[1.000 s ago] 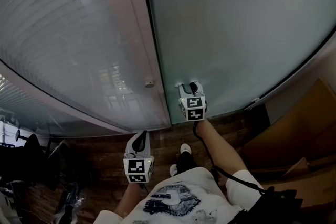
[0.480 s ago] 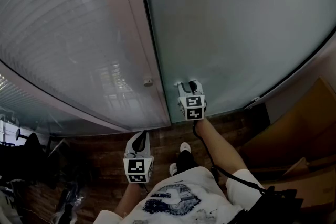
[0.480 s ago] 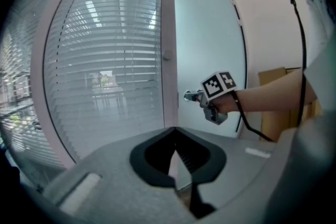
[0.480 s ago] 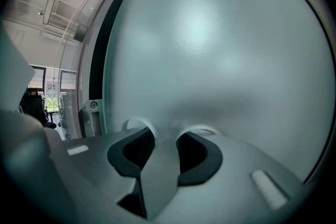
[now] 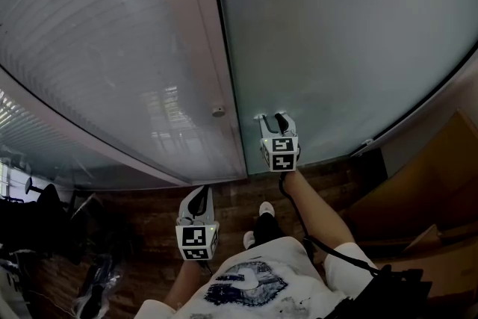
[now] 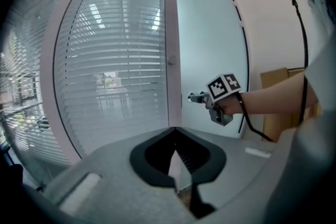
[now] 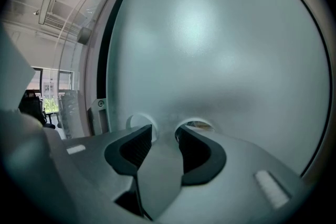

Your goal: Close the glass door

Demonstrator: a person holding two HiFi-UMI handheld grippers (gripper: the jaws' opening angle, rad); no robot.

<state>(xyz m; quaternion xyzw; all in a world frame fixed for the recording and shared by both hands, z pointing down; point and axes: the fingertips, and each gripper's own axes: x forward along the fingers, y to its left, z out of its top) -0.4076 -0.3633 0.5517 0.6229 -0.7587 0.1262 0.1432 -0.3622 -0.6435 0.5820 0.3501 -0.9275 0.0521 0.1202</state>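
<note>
Jaws on the right gripper [image 5: 270, 118] have just been opening and now stand wide apart, with nothing between them but the pane ahead. That pane is the glass door [image 5: 336, 48], a frosted panel standing upright with its long axis running floor to ceiling and its flat face turned toward the person. The right gripper points straight at it, close to its left edge, with its tips right at the glass; whether they touch cannot be told. A dark seam runs along that edge, next to a pale frame post [image 5: 190, 48] that carries a small round knob [image 5: 218, 111]. Left of the post is a glass wall with blinds [image 5: 89, 48]. The left gripper [image 5: 200, 192] hangs well back from the door over the wooden floor [image 5: 239, 194], its jaws drawn together on nothing. A cardboard box [image 5: 426, 183] sits to the right.
</note>
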